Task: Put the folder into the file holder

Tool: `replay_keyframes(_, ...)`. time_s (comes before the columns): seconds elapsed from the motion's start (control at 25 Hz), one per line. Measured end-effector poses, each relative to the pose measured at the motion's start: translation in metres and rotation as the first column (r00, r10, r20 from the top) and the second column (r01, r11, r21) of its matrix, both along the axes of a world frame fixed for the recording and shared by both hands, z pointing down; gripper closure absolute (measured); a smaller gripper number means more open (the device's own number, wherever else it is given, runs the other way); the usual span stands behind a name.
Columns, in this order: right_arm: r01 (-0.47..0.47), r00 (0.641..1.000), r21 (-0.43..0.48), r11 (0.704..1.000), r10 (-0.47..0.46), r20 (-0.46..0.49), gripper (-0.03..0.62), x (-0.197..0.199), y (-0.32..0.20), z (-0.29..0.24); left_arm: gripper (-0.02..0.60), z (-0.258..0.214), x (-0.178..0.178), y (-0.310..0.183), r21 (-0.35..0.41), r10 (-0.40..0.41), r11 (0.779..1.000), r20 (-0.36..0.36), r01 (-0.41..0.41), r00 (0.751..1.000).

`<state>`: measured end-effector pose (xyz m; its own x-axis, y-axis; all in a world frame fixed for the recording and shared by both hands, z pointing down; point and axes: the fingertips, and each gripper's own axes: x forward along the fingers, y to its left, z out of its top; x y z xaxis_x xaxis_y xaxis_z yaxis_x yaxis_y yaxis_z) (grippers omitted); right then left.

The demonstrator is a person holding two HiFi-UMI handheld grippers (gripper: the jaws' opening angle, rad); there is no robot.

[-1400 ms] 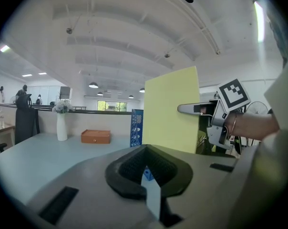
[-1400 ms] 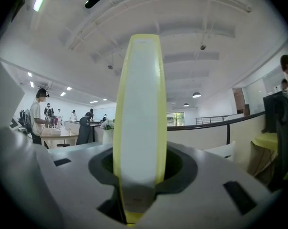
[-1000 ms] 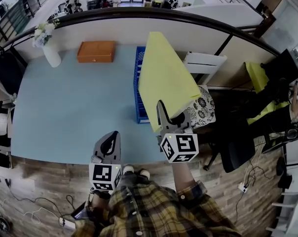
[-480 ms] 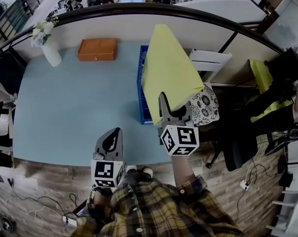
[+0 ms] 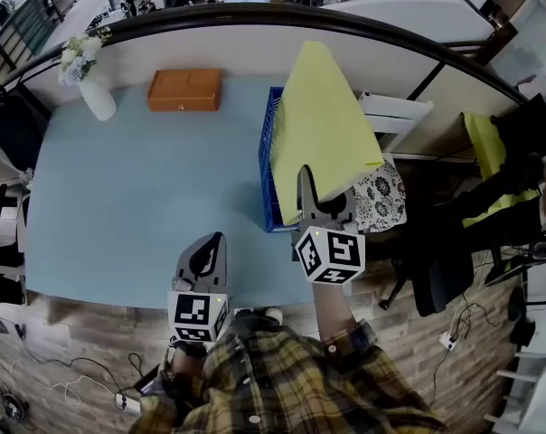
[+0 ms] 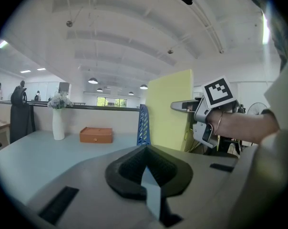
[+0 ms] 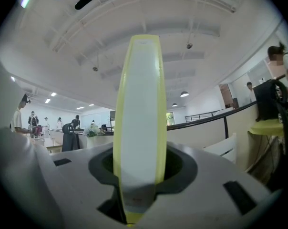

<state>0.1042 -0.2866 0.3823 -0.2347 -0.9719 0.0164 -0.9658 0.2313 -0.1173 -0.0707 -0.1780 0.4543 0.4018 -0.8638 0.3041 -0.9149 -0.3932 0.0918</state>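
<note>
My right gripper (image 5: 320,208) is shut on the bottom edge of a yellow folder (image 5: 323,125), which stands upright and leans away from me. In the right gripper view the folder (image 7: 137,128) appears edge-on, rising from between the jaws of that gripper (image 7: 137,194). Below and left of the folder, a blue slatted file holder (image 5: 269,174) sits on the table's right edge. My left gripper (image 5: 205,259) is shut and empty over the table's front edge. The left gripper view shows the folder (image 6: 169,111), the holder (image 6: 143,125) and the right gripper (image 6: 187,106) off to the right.
An orange box (image 5: 184,90) and a white vase of flowers (image 5: 97,98) stand at the back of the light blue table (image 5: 137,197), against a low partition. A white chair (image 5: 395,116) and a patterned cushion (image 5: 377,197) sit just past the table's right edge.
Both grippers have moved a little forward over the table. The folder has travelled with the right gripper, still upright above the file holder.
</note>
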Motion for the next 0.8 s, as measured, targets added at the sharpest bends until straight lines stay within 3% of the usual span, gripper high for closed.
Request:
replay_keyframes(0.36,-0.023,1.000,0.031,0.999,0.022,0.004,0.434,-0.005,-0.001,0.006,0.591,0.011,-0.006,-0.006,-0.030,0.009,1.000,0.001,-0.009,1.000)
replay_keyframes(0.8,-0.019,0.999,0.001,1.000,0.019,-0.026,0.434,-0.009,0.001,0.028,0.591,0.017,-0.010,-0.006,-0.056,0.004,0.998,-0.009,-0.005,1.000)
